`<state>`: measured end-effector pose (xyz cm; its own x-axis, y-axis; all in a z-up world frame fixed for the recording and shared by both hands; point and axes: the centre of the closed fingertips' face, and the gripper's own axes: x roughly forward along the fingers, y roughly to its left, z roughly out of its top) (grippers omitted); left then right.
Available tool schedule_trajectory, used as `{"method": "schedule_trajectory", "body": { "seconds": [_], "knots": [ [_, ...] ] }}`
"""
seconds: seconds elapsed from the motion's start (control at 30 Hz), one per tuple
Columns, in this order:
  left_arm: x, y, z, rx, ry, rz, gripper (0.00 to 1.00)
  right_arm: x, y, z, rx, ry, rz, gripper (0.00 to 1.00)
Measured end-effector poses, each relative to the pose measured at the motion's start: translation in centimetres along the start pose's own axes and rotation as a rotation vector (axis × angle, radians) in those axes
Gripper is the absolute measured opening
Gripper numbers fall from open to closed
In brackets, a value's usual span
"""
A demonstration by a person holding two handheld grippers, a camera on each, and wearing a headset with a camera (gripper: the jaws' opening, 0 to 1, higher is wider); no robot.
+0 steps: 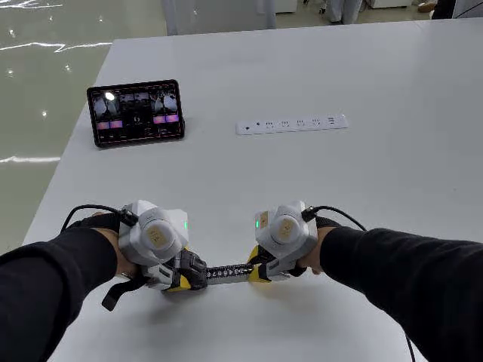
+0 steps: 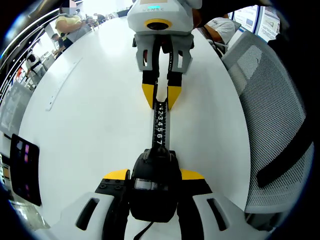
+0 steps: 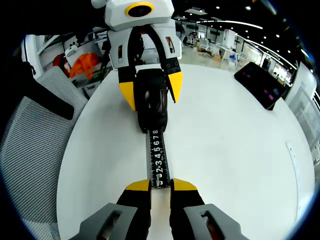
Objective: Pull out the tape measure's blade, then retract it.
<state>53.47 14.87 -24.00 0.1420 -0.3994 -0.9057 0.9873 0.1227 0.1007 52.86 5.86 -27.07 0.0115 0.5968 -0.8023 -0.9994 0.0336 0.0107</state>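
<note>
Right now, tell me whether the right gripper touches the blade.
Touching. The right gripper view shows the right gripper pinching the end of the blade between its jaws.

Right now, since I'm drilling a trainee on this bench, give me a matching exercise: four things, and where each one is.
1 tape measure case
2 blade tip
3 tablet
4 power strip

A white, far middle of the table
B held by the right gripper
C screen lit, near the table's left edge
D held by the left gripper

Pairs: 1-D, 2-B, 3-C, 4-A
</note>
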Motion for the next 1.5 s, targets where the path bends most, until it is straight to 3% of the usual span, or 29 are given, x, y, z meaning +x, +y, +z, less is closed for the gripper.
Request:
{"method": "schedule_trajectory", "body": {
  "seconds": [1.5],
  "knots": [
    [0.0,0.0,0.1,0.004,0.000,-0.002,0.31,-1.4,-0.3,-1.8,0.022,0.018,-0.006,0.10]
  ]
}}
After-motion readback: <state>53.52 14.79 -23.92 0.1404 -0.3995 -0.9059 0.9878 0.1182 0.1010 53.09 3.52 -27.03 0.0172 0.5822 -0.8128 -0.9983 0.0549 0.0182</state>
